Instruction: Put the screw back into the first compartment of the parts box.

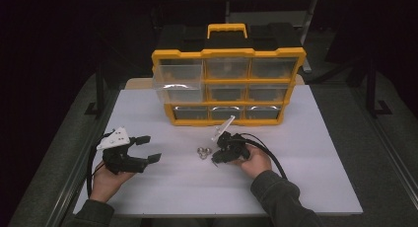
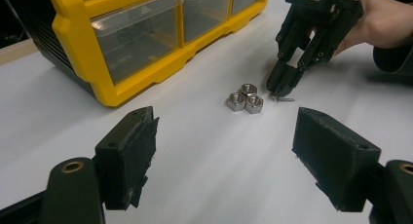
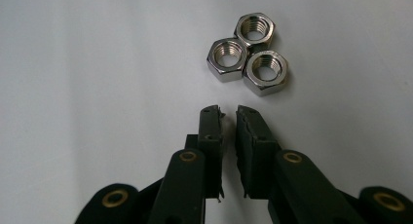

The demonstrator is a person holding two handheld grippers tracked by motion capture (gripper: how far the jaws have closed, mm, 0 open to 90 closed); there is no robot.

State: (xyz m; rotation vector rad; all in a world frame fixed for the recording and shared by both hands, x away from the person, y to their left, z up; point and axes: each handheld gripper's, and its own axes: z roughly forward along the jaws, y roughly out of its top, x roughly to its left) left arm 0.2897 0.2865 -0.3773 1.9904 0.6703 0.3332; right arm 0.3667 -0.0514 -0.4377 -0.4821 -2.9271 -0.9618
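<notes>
Three shiny hex nuts [image 1: 202, 152] [image 2: 245, 97] [image 3: 246, 53] lie touching each other in a small cluster on the white table. My right gripper [image 1: 215, 160] [image 2: 278, 92] [image 3: 229, 112] points down at the table just beside them, its jaws a narrow slit apart with nothing seen between the pads. In the left gripper view a small metal pin [image 2: 286, 99] lies on the table at the right gripper's tips; whether the pads touch it I cannot tell. My left gripper [image 1: 150, 148] [image 2: 226, 121] rests at the table's left, open wide and empty, facing the nuts.
A yellow and black drawer organizer [image 1: 227, 53] [image 2: 117, 87] with clear drawers stands at the back of the white table [image 1: 305, 153]; one upper left drawer [image 1: 172, 91] sticks out. A small clear piece [image 1: 224, 126] lies in front of it.
</notes>
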